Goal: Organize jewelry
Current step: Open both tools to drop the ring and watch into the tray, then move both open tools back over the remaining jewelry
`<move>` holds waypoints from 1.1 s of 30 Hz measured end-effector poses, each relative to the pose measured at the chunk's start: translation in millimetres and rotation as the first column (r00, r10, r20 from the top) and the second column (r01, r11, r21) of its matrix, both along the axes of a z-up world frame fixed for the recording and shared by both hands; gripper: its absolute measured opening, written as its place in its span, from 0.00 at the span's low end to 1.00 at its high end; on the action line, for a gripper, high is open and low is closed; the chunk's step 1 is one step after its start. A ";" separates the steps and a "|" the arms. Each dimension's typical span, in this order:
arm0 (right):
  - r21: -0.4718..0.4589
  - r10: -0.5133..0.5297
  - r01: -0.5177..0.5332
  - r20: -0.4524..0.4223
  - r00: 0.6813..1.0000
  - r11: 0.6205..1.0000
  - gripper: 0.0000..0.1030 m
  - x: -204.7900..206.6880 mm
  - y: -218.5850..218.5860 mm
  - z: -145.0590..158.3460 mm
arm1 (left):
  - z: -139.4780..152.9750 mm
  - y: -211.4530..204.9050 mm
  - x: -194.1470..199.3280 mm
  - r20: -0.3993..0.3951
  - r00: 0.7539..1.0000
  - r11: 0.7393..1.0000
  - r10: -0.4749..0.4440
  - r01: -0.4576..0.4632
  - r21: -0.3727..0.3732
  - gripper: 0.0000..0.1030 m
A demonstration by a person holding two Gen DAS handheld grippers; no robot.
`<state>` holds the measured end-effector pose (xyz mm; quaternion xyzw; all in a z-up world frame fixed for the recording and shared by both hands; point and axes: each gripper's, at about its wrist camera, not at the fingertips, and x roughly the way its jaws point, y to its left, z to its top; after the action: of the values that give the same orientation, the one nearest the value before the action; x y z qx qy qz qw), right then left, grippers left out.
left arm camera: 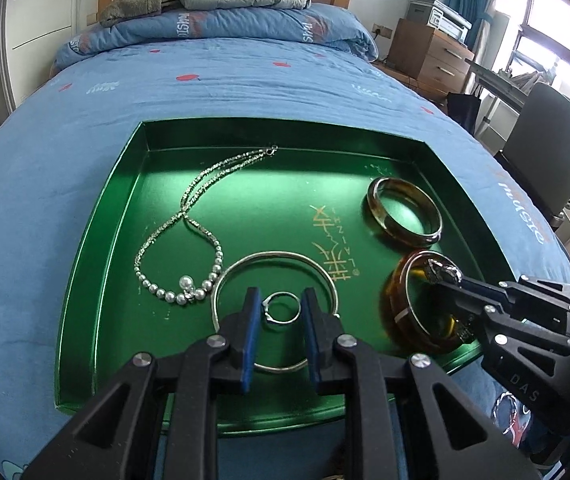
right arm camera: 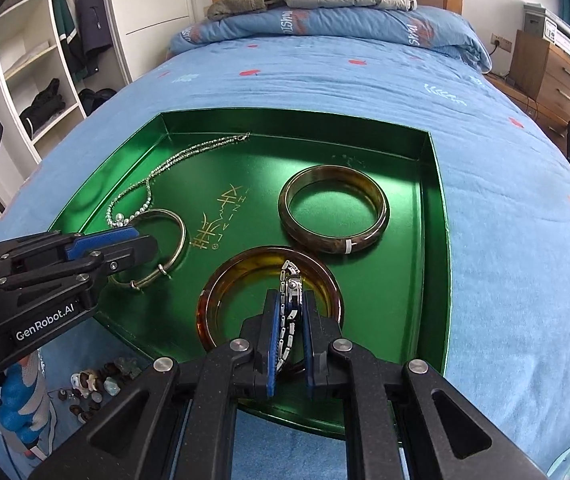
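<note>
A green tray (left arm camera: 101, 216) lies on the blue bed. In it are a pearl necklace (left arm camera: 189, 240), a thin silver bangle (left arm camera: 273, 258), a dark amber bangle (left arm camera: 403, 210) and a lighter amber bangle (left arm camera: 399, 300). My left gripper (left arm camera: 281, 308) grips a small silver ring (left arm camera: 281, 309) over the silver bangle. My right gripper (right arm camera: 290, 312) is shut on a silver link watch (right arm camera: 291, 284) and holds it over the lighter amber bangle (right arm camera: 245, 276). The dark bangle (right arm camera: 333, 212) and the tray (right arm camera: 431, 216) show in the right wrist view.
A loose bead bracelet (right arm camera: 93, 384) lies on the bedding by the tray's near left corner. Folded quilt and jackets (left arm camera: 221, 12) sit at the bed's head. A wooden drawer unit (left arm camera: 429, 56) and chair (left arm camera: 545, 152) stand right of the bed.
</note>
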<state>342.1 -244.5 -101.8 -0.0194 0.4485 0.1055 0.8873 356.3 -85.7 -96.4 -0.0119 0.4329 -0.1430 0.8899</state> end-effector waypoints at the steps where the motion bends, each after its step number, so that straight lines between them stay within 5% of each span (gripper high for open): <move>1: -0.001 0.000 0.000 0.000 1.000 1.000 0.10 -0.5 0.1 0.1 | 0.0 -0.3 0.0 0.001 1.000 1.000 0.001 -0.001 0.004 0.19; 8: -0.013 0.002 -0.002 -0.010 1.000 1.000 0.11 -0.2 1.1 0.7 | 1.3 3.4 1.1 -0.010 1.000 1.000 0.014 -0.014 -0.011 0.19; 14: -0.008 -0.006 0.006 0.005 1.000 1.000 0.26 -6.6 -1.9 10.8 | 16.0 9.3 -5.3 0.006 1.000 1.000 0.019 -0.018 -0.024 0.19; 19: -0.007 -0.015 0.016 0.038 0.999 1.000 0.35 -18.9 -4.1 30.4 | 40.3 16.7 -15.8 0.036 0.999 0.999 0.032 -0.030 -0.042 0.19; 33: 0.033 -0.093 0.088 0.176 0.980 0.996 0.39 -93.9 -46.0 109.9 | 125.6 54.9 -67.6 0.101 0.992 0.995 0.073 -0.066 -0.074 0.19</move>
<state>248.2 -290.4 8.1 0.0029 0.3665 0.0686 0.9279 288.8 -30.8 29.1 -0.0508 0.3804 -0.1275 0.9146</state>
